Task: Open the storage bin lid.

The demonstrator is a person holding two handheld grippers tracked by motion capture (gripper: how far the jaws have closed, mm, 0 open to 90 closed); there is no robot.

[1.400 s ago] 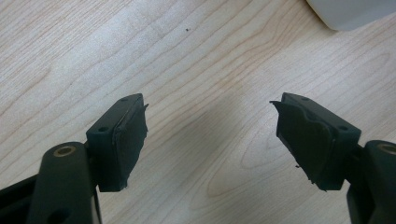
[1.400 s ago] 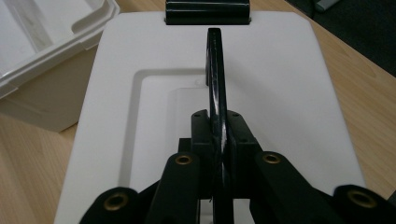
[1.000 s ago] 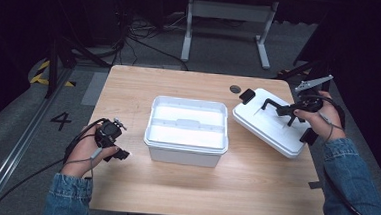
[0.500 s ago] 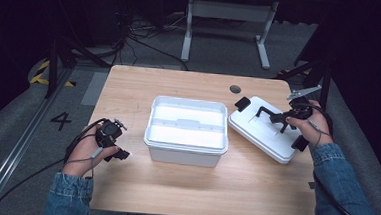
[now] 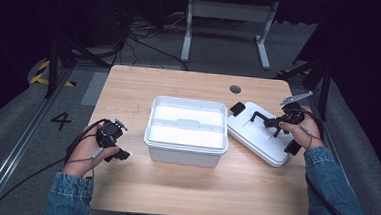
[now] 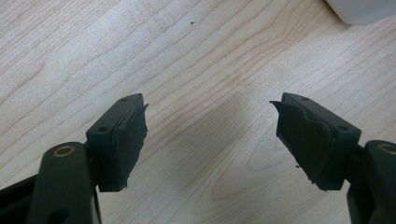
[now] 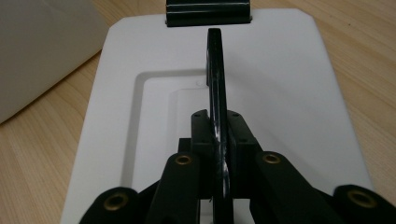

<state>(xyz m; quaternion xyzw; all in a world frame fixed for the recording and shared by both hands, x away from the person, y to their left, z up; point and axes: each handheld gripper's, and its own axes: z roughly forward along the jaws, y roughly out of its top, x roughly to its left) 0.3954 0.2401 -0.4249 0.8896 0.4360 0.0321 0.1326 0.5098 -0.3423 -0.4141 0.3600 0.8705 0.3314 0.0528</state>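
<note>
Lid (image 5: 264, 137): on bench (image 5: 183, 192) at 3 o'clock of open box (image 5: 187, 125); handle (image 7: 215, 84) clamped by right gripper (image 5: 276, 124). Left gripper (image 6: 210, 135): jaws apart, empty. Likely next: seat lid squarely onto box.

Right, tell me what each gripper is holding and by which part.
The right gripper is shut on the white lid, its fingers clamping the lid's black handle. The left gripper is open over the bare table, holding nothing.
</note>
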